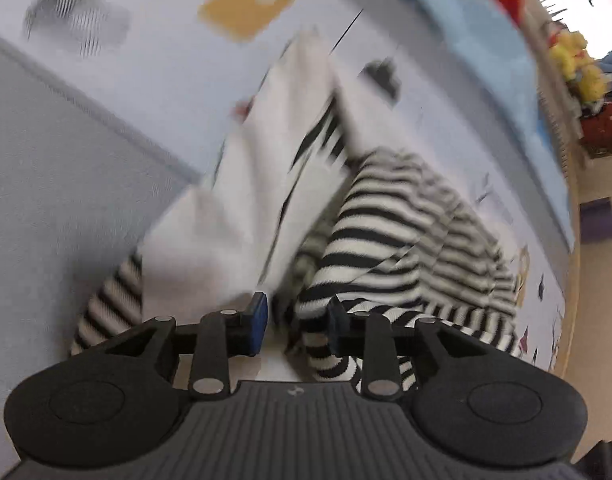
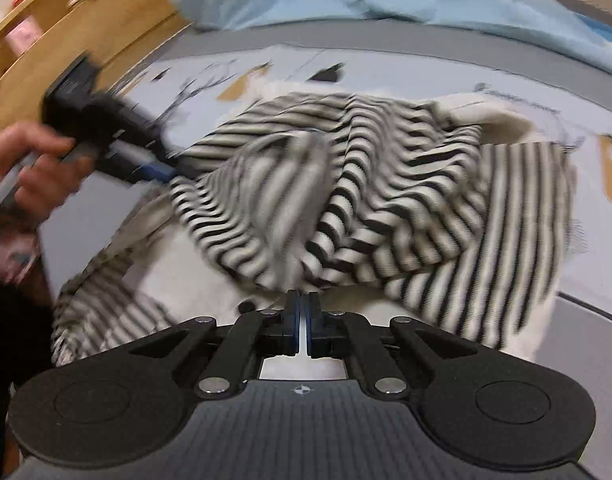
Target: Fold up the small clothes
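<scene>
Right hand-held gripper (image 2: pixel 305 307) angled down over striped garment (image 2: pixel 386 184)

Right gripper (image 2: pixel 305 320) with jaws closed together, angled downward; left gripper (image 1: pixel 294 322) partly parted, held by a bare hand (image 2: pixel 30 168).

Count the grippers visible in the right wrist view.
2. The right gripper sits bottom centre, jaws shut at the striped garment's near edge. The left gripper is at the left, held by a hand, touching the garment's left edge.
</scene>
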{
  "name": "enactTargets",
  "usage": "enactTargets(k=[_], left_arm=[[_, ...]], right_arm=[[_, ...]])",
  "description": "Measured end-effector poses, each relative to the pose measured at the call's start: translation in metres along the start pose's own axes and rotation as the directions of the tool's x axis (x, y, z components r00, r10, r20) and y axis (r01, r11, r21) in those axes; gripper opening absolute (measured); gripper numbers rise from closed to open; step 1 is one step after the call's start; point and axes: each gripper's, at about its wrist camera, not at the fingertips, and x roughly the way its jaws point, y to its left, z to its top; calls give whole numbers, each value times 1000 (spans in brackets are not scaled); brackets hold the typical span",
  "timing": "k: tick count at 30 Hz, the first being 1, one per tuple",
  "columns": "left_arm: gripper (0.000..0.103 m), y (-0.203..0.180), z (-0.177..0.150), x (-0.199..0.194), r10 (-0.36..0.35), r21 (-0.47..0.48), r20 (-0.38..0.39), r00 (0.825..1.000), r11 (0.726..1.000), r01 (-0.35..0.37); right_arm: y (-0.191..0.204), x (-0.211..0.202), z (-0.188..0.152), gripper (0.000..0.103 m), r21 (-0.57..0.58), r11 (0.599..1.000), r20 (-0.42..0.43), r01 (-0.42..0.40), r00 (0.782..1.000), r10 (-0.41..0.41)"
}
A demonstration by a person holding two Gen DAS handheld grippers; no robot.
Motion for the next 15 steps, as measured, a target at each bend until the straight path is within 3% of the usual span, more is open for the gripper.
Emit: enactTargets(k=[3,5,7,9,13,15], left_arm=[[36,-22,-1,-16,-84,91,90,992,993,76],[36,-36,-6,-20,-101,156,129,987,985,80],[36,-48,-11,-18,-109,196,145,983,977,80],[36,-54,-13,-16,-130,210,140,981,973,99],[36,-60,-16,-18,-147,233,170,974,967,106],[36,-61,-16,-22,-163,242,182,970,963,116]], right_arm=[[-16,-22,13,15,136,990,166,-20,986,-3],[-24,-30,20,39,259,964,284,-52,959,-24],[-24,-26,25,39,314,946,348,-85,937,-31],[-15,-13,31,39,315,946,353,-81,935,-38],[5,17,41,39,265,955,326,-135,945,43],[22,31,45,38,222,971,265,-91,964,30]])
